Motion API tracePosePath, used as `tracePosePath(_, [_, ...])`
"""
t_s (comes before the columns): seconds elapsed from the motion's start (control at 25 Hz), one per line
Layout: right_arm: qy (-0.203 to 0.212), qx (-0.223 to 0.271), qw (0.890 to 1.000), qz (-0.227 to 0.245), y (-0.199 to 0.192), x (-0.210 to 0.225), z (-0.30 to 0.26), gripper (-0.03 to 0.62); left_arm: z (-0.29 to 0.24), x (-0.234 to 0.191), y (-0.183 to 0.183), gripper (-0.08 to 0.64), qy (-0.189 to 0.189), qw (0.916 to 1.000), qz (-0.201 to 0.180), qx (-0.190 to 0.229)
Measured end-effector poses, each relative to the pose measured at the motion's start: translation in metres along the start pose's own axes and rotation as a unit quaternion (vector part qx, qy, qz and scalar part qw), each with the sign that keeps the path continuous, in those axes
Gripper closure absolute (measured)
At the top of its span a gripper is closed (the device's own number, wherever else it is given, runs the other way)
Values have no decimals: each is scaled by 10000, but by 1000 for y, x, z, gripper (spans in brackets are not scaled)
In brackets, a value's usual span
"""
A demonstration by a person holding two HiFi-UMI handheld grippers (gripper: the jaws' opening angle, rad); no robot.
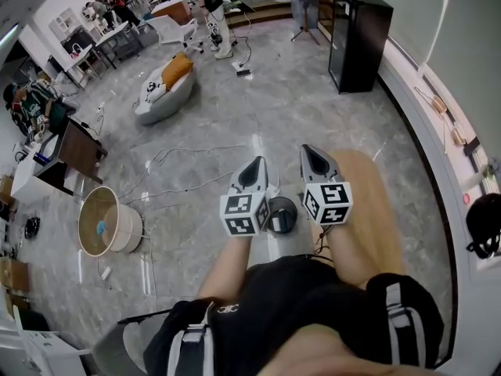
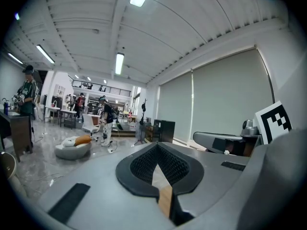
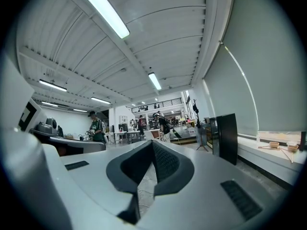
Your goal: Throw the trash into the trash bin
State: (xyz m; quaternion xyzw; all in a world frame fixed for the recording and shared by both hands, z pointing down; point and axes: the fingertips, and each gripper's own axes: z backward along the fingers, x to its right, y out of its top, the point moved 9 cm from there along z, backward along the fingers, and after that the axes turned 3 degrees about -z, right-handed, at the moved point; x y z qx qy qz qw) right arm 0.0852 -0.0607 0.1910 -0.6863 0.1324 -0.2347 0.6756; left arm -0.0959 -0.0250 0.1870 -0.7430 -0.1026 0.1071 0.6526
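Seen from above, a person in black shorts holds two grey grippers out level in front of the body. The left gripper [image 1: 254,171] has its fingers closed tip to tip with nothing between them. The right gripper [image 1: 313,161] is shut the same way and is equally empty.

The small dark round bin [image 1: 282,215] stands on the grey marble floor [image 1: 235,124], directly below the gap between the two grippers. No trash can be made out anywhere near it, and what lies inside it is too dark to tell.

The main risk is that neither gripper carries anything to drop. Both also point away across the room rather than down at the bin, so neither gripper view shows it. A blind release could miss such a narrow opening.

Just right of the bin is a light wooden rounded surface [image 1: 376,218], which crowds that side. Loose white cables [image 1: 176,175] trail over the floor to the bin's left and could snag a foot. Further left sits a wide beige round tub [image 1: 94,229] holding something blue. Well beyond the bin are a white round lounger with an orange cushion [image 1: 160,96] and a tall black cabinet [image 1: 356,34].
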Motion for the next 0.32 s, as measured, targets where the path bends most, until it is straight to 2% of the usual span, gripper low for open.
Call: tracePosePath(0.32, [5, 22, 10000, -35, 3, -15, -8, 581, 4, -17, 4, 548, -63, 10000, 2, -20])
